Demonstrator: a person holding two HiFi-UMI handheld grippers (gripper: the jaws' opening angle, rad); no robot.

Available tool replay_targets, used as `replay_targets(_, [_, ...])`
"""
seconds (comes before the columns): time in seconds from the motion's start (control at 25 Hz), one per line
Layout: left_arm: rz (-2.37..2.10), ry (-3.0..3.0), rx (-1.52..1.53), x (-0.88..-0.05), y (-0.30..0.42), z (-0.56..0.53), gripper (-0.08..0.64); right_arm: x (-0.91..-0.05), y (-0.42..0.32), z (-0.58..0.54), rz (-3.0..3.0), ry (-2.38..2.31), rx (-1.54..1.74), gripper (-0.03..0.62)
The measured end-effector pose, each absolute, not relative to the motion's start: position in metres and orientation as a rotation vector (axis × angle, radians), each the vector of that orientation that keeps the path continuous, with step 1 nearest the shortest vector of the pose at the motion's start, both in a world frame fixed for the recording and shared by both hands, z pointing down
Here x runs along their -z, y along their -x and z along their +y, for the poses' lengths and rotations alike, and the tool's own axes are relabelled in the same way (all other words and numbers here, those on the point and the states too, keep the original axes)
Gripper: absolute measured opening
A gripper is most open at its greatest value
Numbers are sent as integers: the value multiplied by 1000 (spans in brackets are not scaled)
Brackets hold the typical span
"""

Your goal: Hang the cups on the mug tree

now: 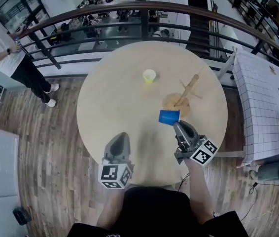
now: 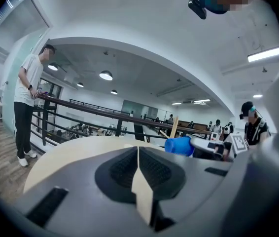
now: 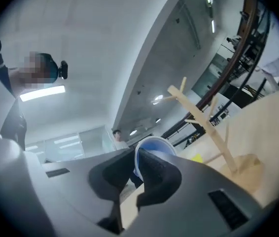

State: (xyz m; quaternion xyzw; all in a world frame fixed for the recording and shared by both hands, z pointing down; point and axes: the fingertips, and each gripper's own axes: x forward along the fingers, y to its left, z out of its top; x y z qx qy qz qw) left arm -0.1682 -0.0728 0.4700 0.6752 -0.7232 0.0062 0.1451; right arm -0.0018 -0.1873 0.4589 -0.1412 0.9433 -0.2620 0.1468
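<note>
Looking down in the head view, I see a round table filling the middle of the frame. My right gripper sits at the lower right of the middle. It has hold of a blue cup. In the right gripper view the two jaws are nearly together, with only the thin wall of the cup between them. One jaw is inside the cup and one is outside, and they pinch it at the rim. The cup is tipped on its side, with its open mouth facing the gripper.

The mug tree stands on the table just above and to the right of the blue cup. Its pole leans toward the upper right of the frame, and no cup hangs on its pegs. The blue cup is near the round foot of the tree but apart from the pegs.

A yellow cup stands upright on the table, up and to the left of the tree, well apart from both grippers.

My left gripper is at the lower left of the middle, over the near edge of the table. In the left gripper view its jaws are pressed tight together and there is nothing between them.

A person stands on the wood floor at the upper left of the head view, beside a dark railing that curves across the top of the frame.
</note>
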Motion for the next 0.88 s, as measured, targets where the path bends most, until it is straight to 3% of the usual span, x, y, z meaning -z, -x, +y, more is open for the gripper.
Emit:
replay_targets(0.32, [-2110,-1948,-33,-464,168,-83,17,-376,15,-236,2720,320,476,33])
replay_targets(0.88, [-2119,-1935,-42,-462,169,-95,17,-381,-14,-283,2534,396,630,34])
